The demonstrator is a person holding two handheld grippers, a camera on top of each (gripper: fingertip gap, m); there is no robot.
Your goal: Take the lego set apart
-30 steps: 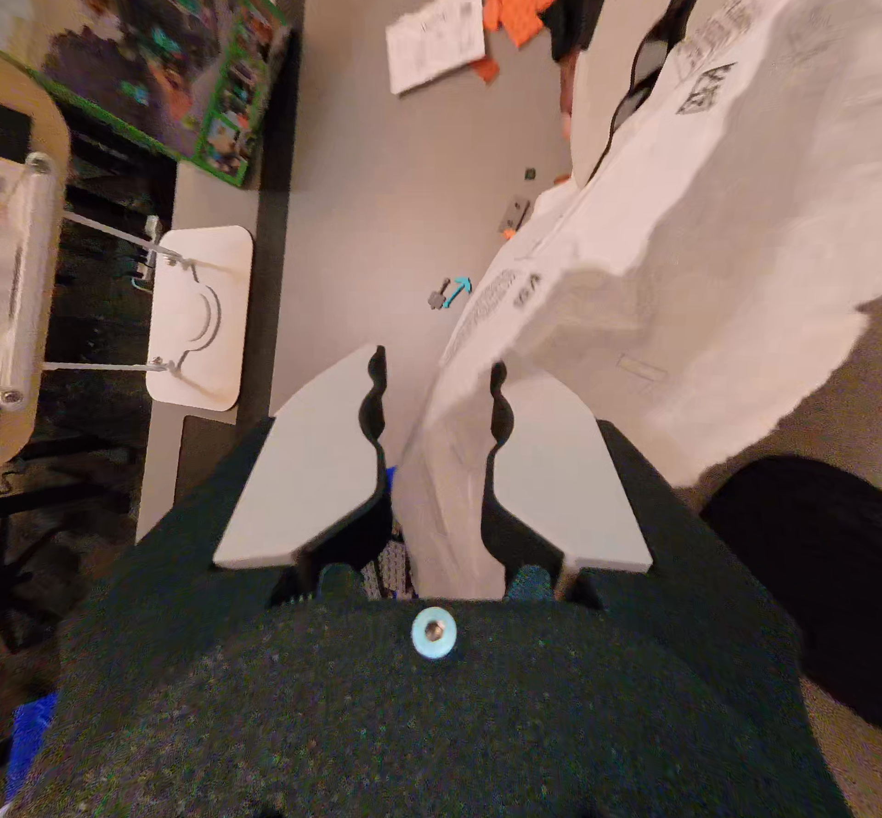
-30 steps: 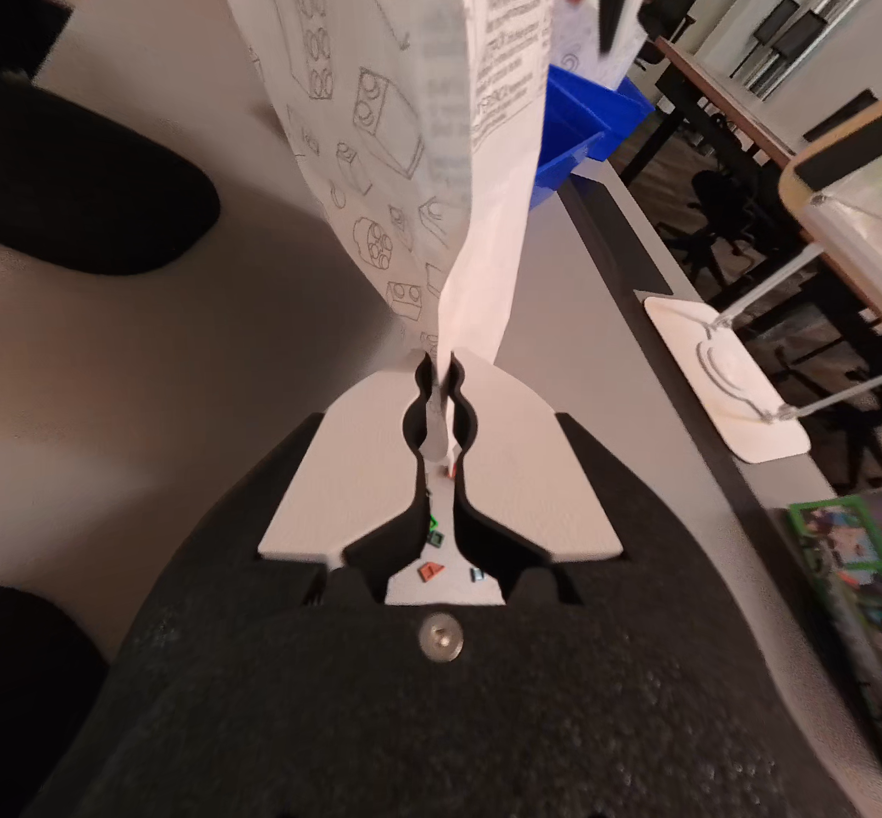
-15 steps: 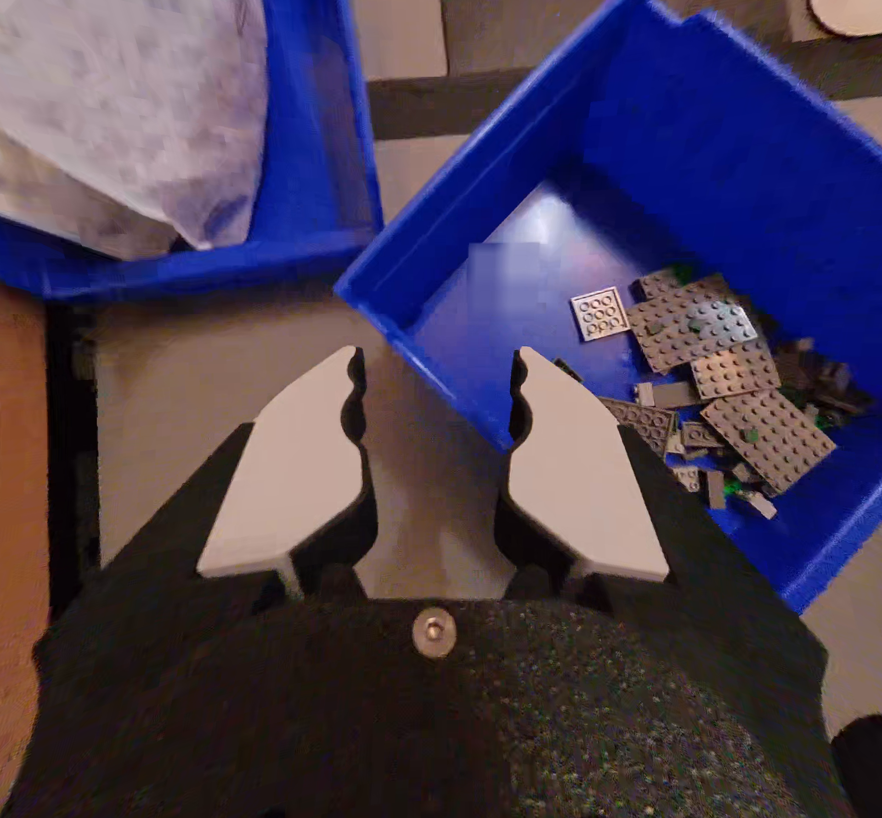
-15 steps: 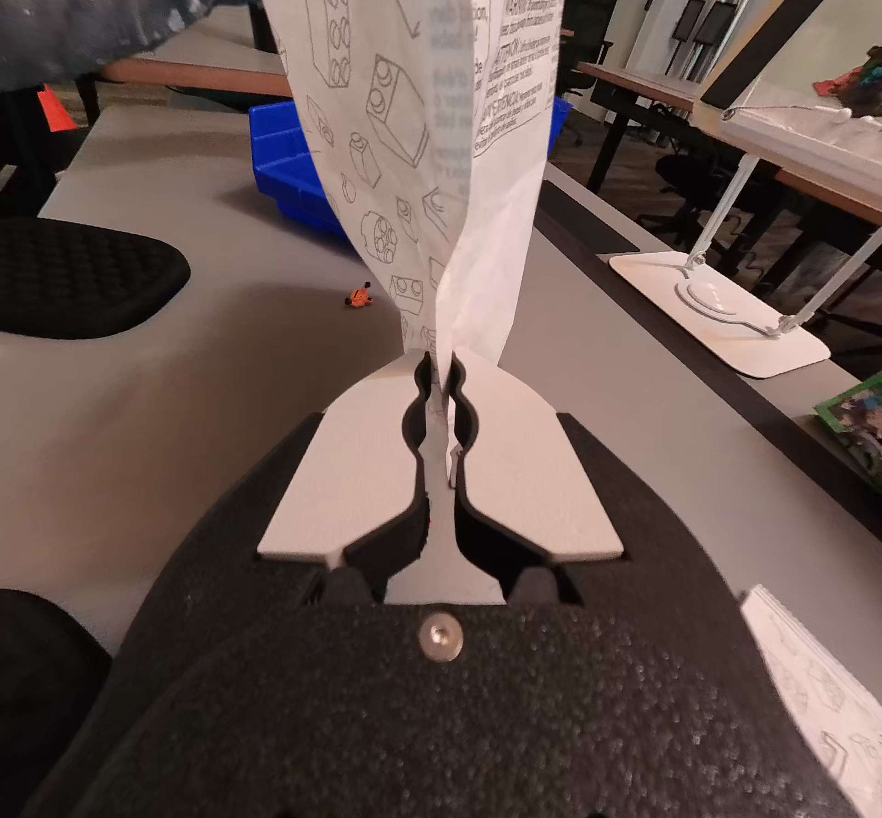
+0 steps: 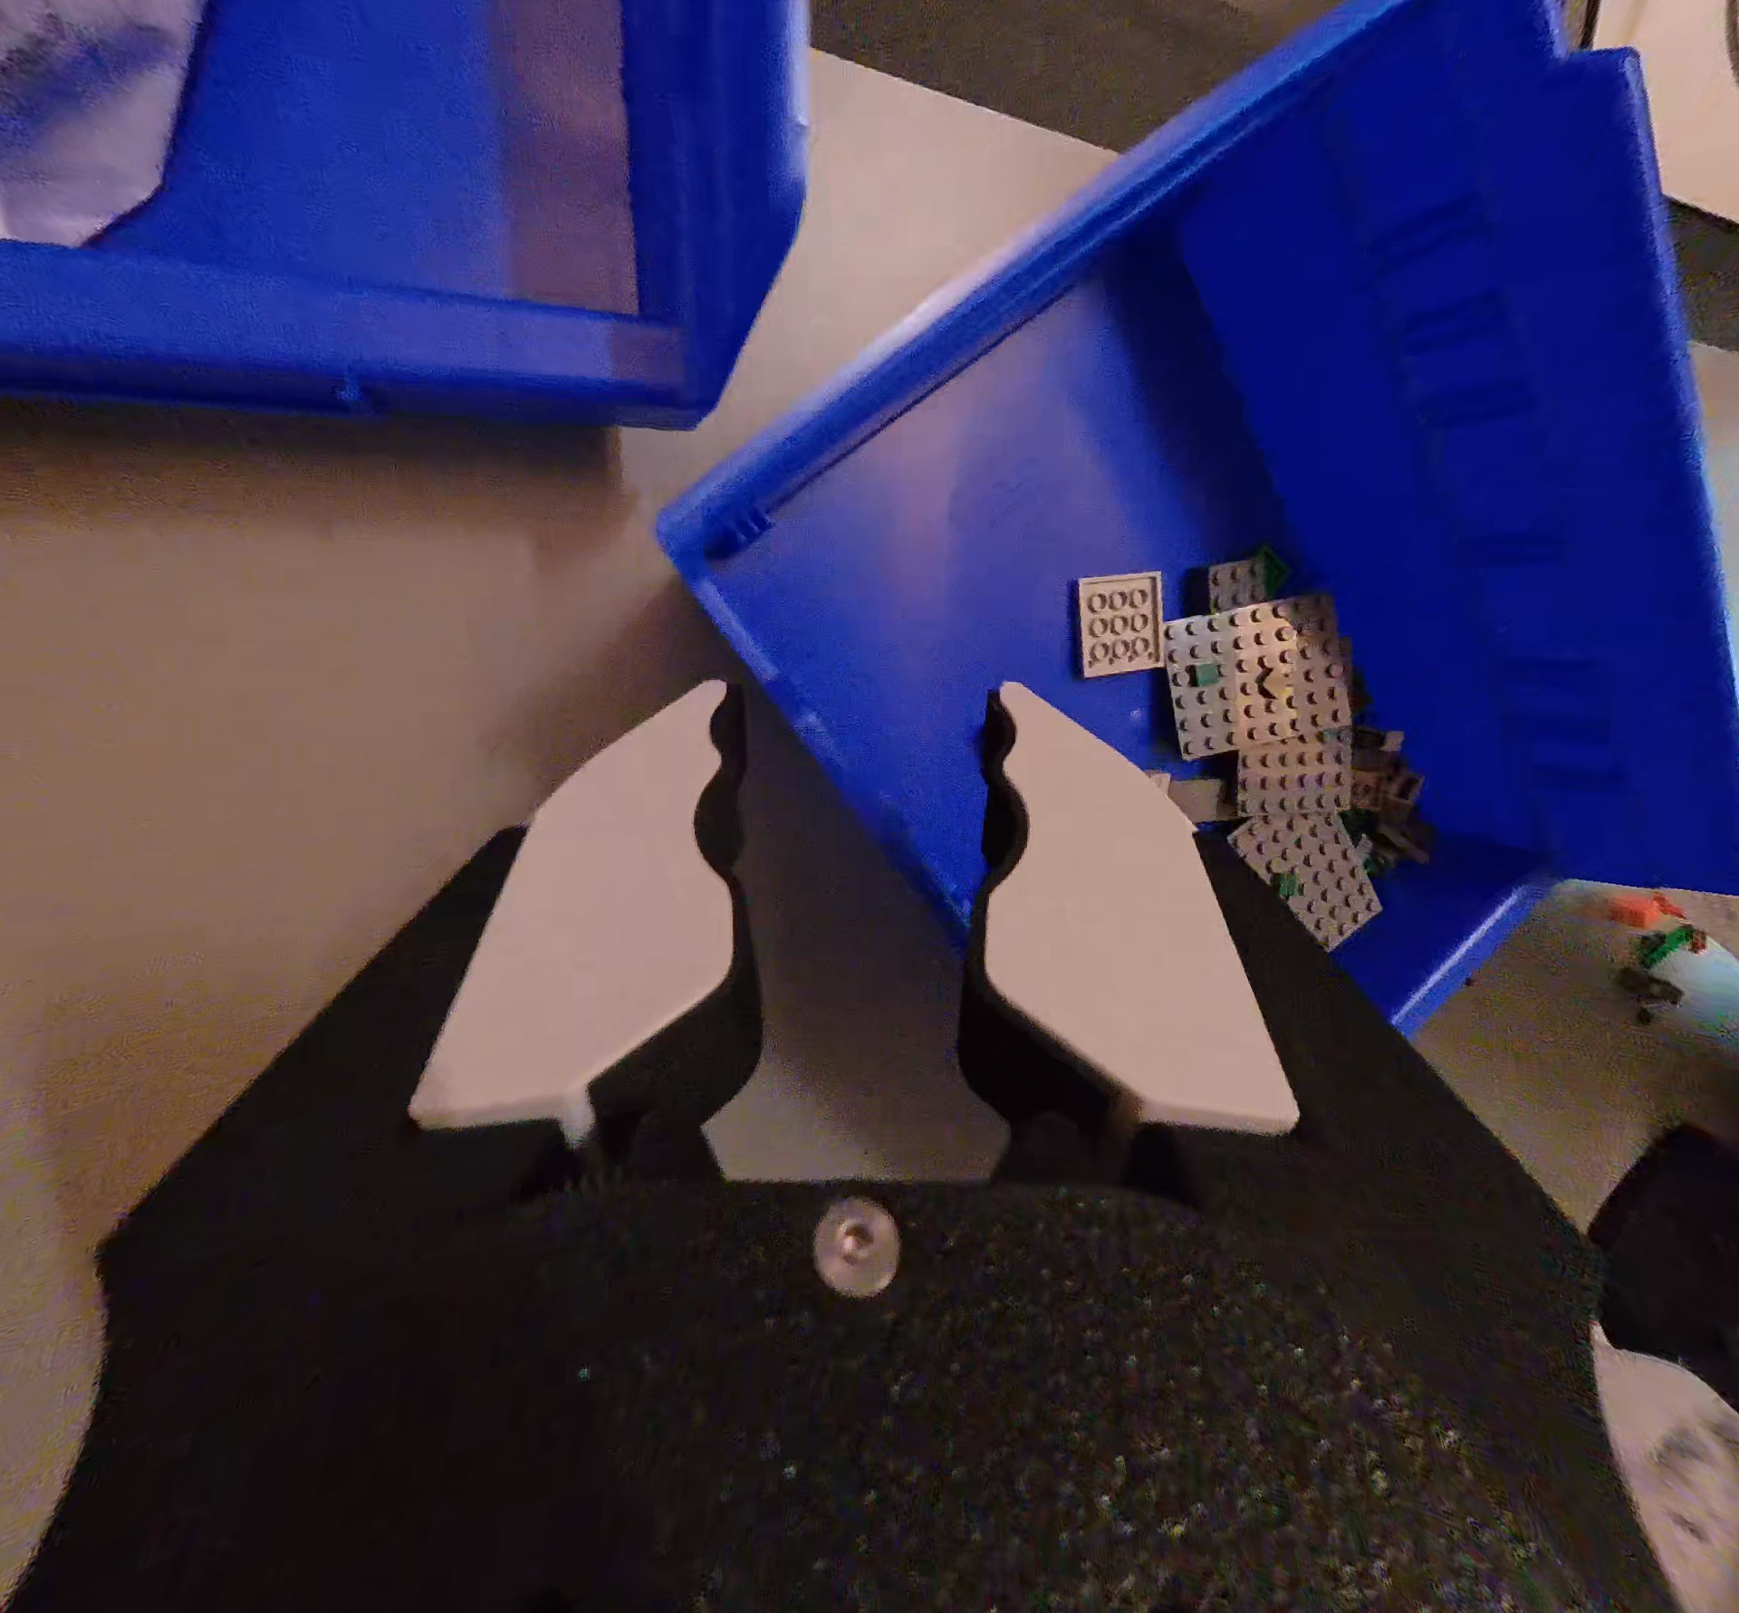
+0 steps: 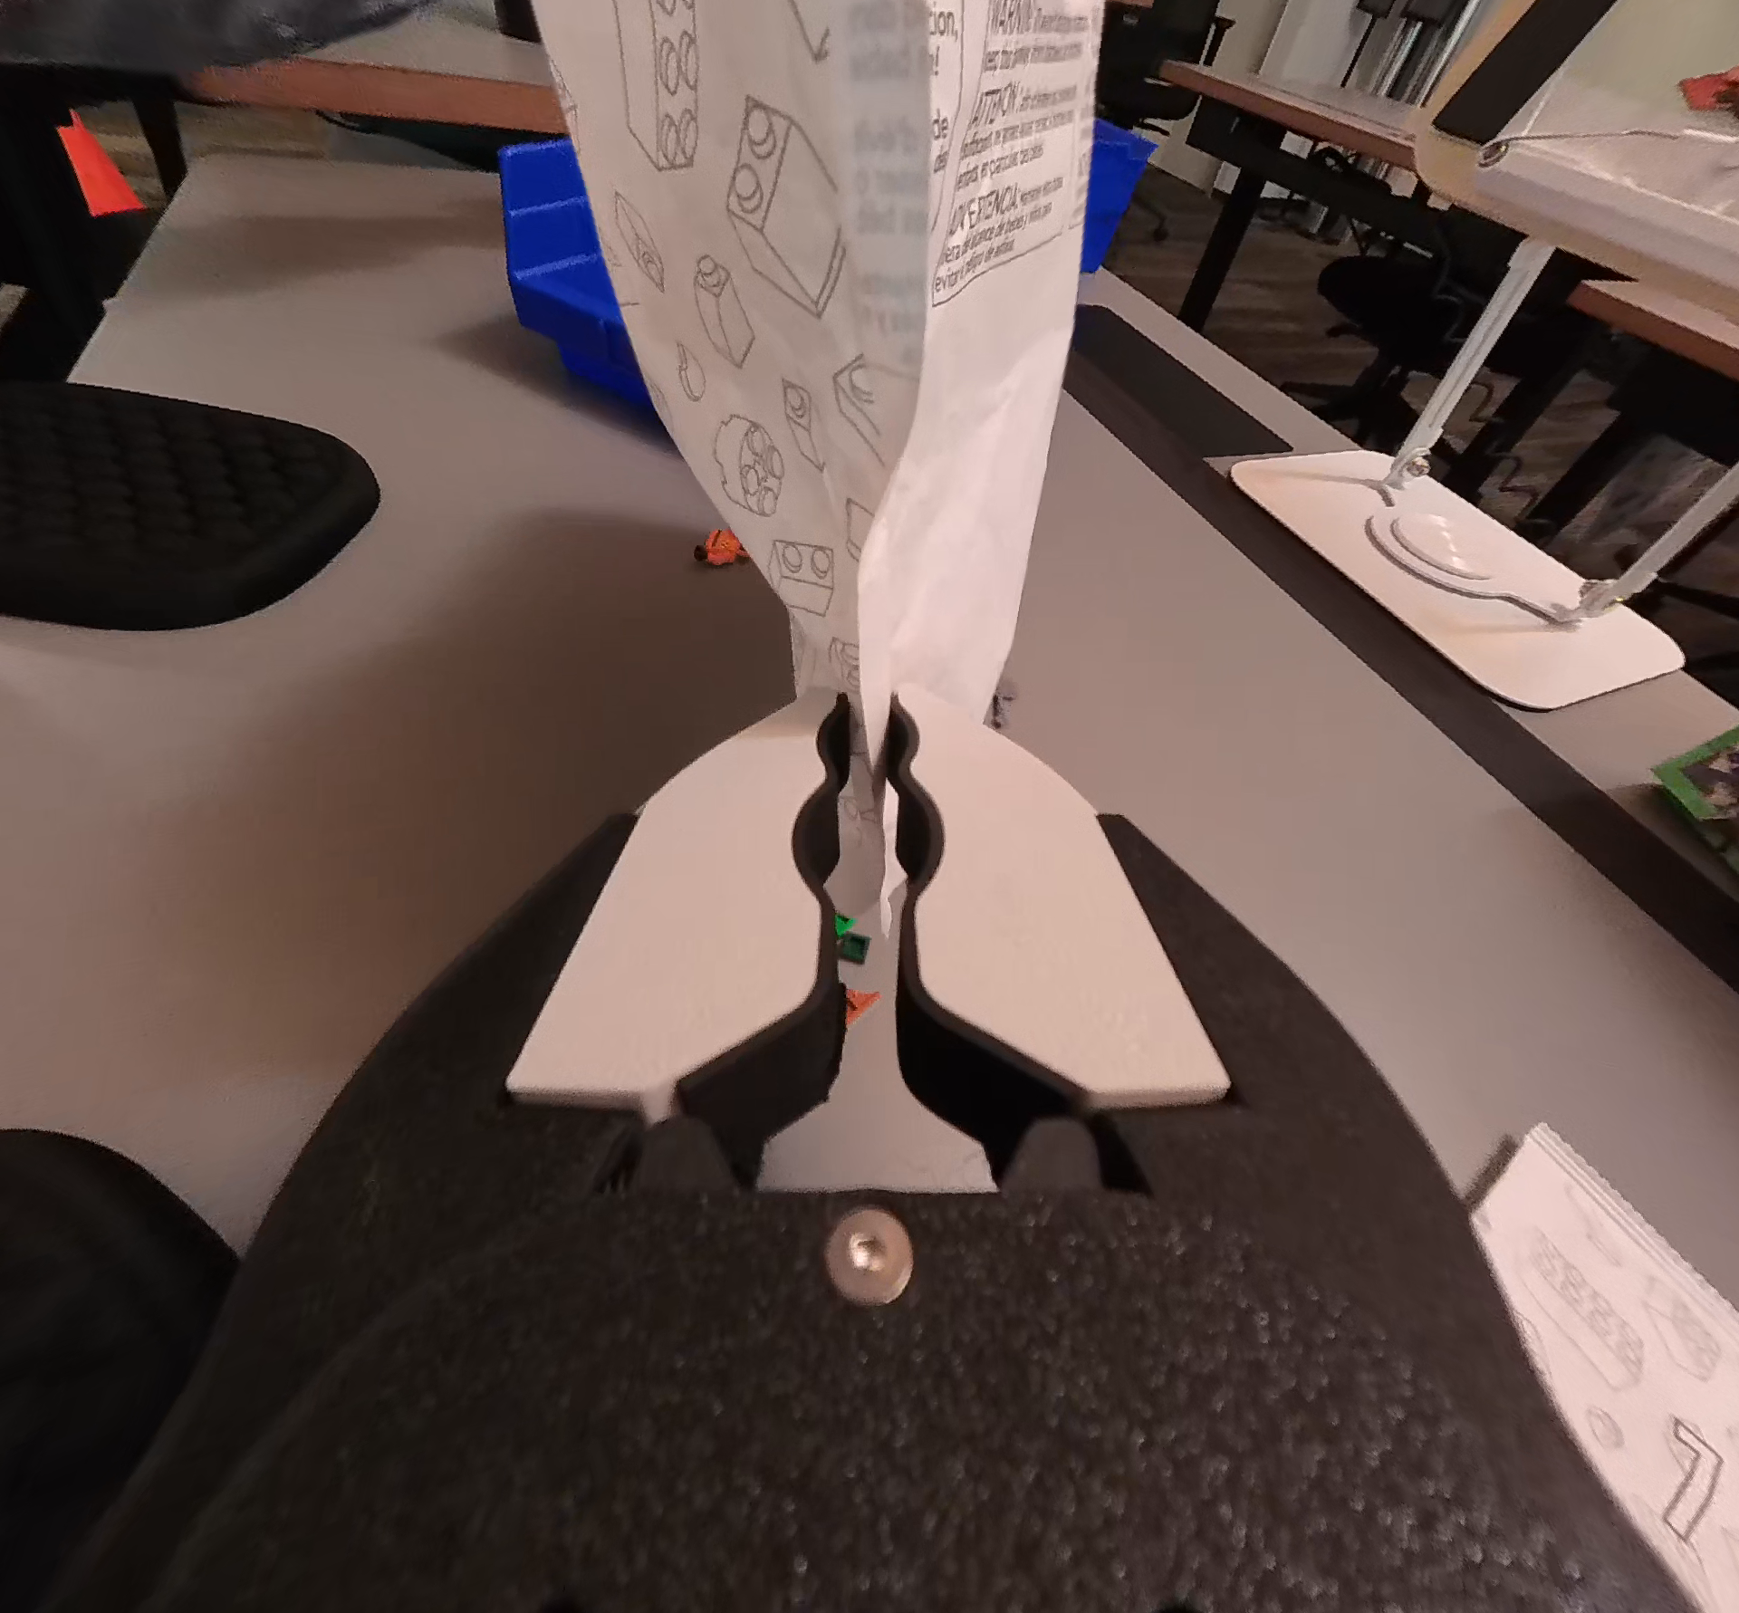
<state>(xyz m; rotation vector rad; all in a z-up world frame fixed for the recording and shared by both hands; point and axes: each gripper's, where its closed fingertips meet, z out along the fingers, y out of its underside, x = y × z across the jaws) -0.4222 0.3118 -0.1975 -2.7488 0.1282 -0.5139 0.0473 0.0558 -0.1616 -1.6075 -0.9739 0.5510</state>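
Note:
My left gripper [image 5: 858,707] is open and empty, just above the near wall of a blue bin [image 5: 941,476]. That bin holds several grey lego plates [image 5: 1252,683] and small pieces in its right corner. My right gripper [image 6: 870,712] is shut on the corner of a white printed paper bag [image 6: 847,250], which it holds upright above the grey table [image 6: 376,768]. Small orange and green lego pieces [image 6: 720,547] lie loose on the table past the bag, and a few [image 6: 854,966] show between my right fingers.
A second blue bin [image 5: 376,156] at the upper left holds a white bag [image 5: 66,62]. Loose orange and green pieces [image 5: 1656,937] lie right of the first bin. In the right wrist view are black chair arm pads [image 6: 160,505], a white lamp base [image 6: 1449,570], a paper sheet [image 6: 1637,1342] and a blue bin [image 6: 565,279]. Tip to tip, the grippers are about 55 cm apart.
My left gripper let go of the paper bag and swung away to the blue bins, opening wider and moving closer to the bin with plates. My right gripper still holds the bag and tilted to level.

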